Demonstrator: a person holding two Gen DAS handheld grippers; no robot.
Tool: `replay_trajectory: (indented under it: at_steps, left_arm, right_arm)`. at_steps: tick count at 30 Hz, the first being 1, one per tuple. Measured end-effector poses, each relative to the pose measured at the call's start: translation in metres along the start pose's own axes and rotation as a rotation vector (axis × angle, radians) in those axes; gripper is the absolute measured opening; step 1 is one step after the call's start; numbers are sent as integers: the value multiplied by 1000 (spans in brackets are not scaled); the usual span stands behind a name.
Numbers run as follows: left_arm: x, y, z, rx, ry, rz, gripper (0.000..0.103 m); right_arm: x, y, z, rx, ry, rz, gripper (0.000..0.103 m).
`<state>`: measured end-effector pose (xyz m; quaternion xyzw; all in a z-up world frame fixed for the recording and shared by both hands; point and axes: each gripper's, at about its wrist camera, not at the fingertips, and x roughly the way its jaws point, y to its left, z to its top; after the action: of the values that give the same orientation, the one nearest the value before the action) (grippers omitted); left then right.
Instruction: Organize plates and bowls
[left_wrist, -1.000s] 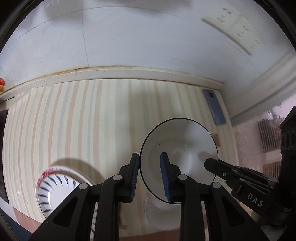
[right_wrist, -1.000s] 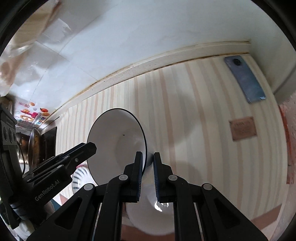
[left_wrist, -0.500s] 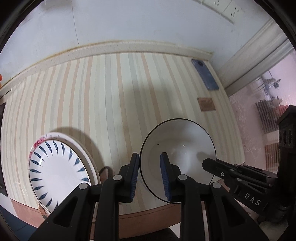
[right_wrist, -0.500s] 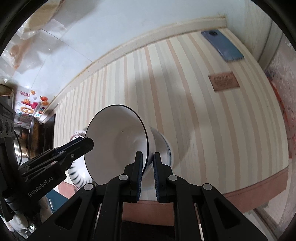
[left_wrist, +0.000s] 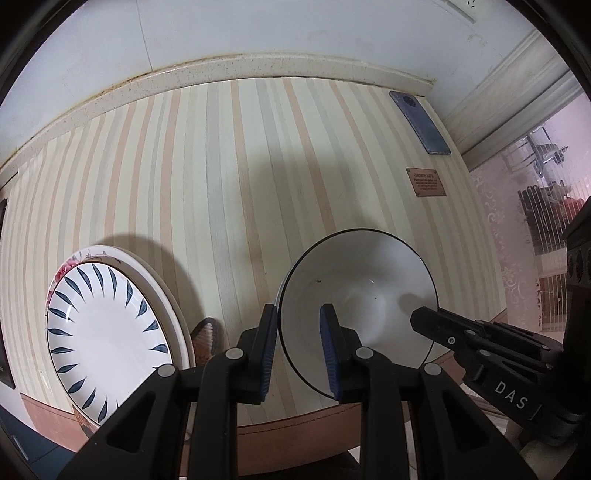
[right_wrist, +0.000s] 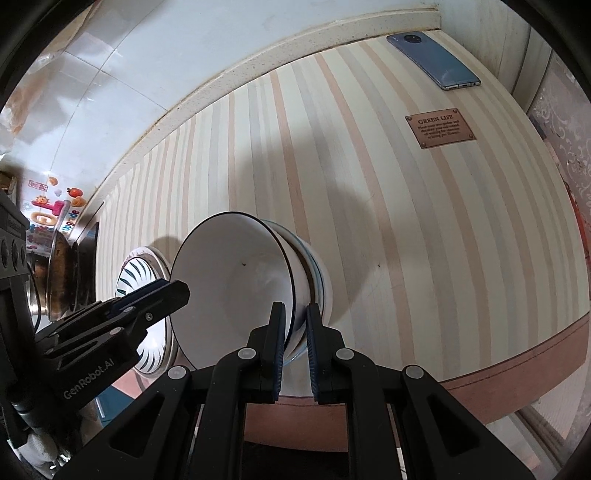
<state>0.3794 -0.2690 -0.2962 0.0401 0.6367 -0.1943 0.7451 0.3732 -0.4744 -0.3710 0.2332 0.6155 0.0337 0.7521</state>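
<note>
In the left wrist view, the left gripper is pinching the near-left rim of a white bowl with a thin dark edge, one blue pad outside the wall and one inside. The bowl is sitting over the front part of the striped tabletop, its mouth tipped toward the camera, and a second rim is peeking out at its left, so it is probably resting in another bowl, though this angle is hiding most of that. The right gripper is reaching in from the right across the bowl's far rim. To the left, a plate with blue leaf marks is lying on a wider plate. A phone is lying by the back corner. In the right wrist view, the right gripper is clamping the bowl at its right rim, and the bowl is leaning with its opening facing left, nested against a lower bowl with blue lines. The left gripper is gripping the opposite rim.
</note>
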Motion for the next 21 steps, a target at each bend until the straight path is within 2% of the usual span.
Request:
replay_trajectory:
  at_steps: [16, 21]
  left_arm:
    - [1, -7, 1, 30, -9, 31, 21]
    - [-15, -9, -4, 54, 2, 19, 22]
  right_arm:
    - [5, -1, 4, 14, 9, -16, 15]
    - [-5, 6, 1, 7, 0, -41, 15]
